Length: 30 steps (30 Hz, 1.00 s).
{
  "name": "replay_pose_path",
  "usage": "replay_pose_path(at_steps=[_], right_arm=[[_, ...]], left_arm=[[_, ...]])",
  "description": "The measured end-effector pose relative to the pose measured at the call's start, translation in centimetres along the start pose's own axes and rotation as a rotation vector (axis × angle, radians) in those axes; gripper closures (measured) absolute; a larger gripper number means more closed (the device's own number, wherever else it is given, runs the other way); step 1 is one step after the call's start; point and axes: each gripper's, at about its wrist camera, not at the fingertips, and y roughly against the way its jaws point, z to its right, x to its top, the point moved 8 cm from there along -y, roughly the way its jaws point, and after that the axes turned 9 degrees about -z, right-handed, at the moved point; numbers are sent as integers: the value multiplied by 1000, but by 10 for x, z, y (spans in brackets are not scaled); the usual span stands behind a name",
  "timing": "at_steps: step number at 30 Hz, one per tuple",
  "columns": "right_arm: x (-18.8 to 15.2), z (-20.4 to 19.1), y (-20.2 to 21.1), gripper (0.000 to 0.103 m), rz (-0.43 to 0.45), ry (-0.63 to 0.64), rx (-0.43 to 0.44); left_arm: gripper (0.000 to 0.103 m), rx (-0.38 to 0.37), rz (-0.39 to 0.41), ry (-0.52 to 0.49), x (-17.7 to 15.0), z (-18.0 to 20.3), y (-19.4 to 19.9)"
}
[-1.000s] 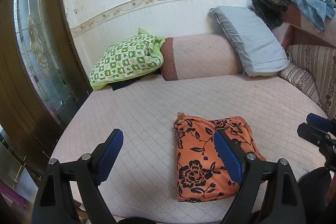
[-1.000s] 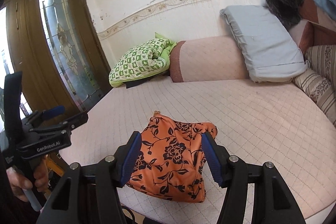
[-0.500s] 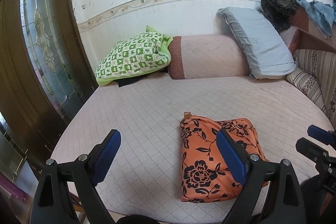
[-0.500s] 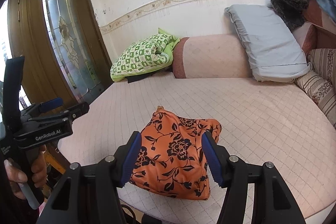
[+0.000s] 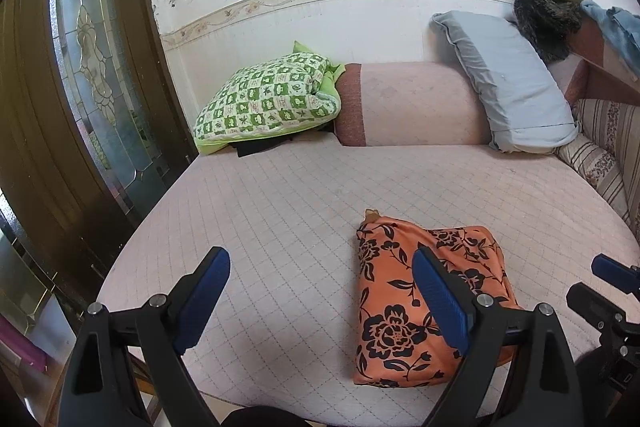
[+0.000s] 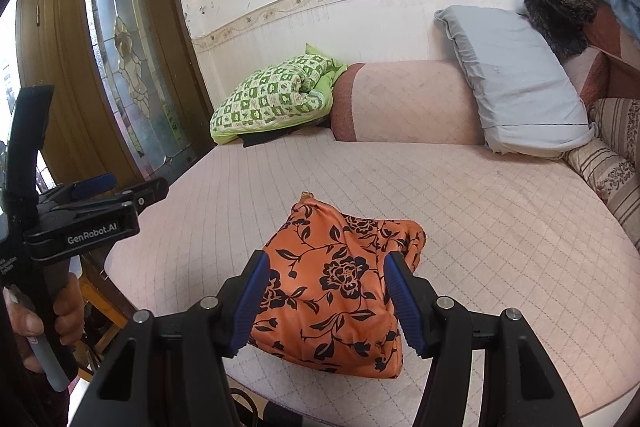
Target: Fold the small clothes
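Note:
An orange garment [image 5: 390,321] with black flowers lies folded into a rough rectangle on the pink quilted bed [image 5: 280,207], near its front edge. My left gripper [image 5: 320,267] stands wide open above the bed just left of the garment, with nothing between its blue pads. In the right wrist view the garment [image 6: 340,227] shows beyond my right gripper [image 6: 327,267], whose jaws are open and hover near its front end without pressing on it. The left gripper [image 6: 100,203] appears at that view's left edge, held by a hand [image 6: 60,311].
A green checked pillow [image 5: 268,99], a pink bolster [image 5: 412,103] and a grey pillow [image 5: 512,87] line the back wall. Striped cushions [image 5: 600,155] and piled clothes fill the right side. A wooden door with glass [image 5: 92,67] stands left of the bed.
Both views have swung slightly, so the garment sits a little further right in the left view. The garment has not moved and both grippers stay open.

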Motion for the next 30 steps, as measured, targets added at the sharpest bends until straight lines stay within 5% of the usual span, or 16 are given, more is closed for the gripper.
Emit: replay_pose_path(at_steps=[30], right_arm=[[-2, -27, -17, 41, -37, 95, 2]], left_arm=[[10, -18, 119, 35, 8, -18, 22]])
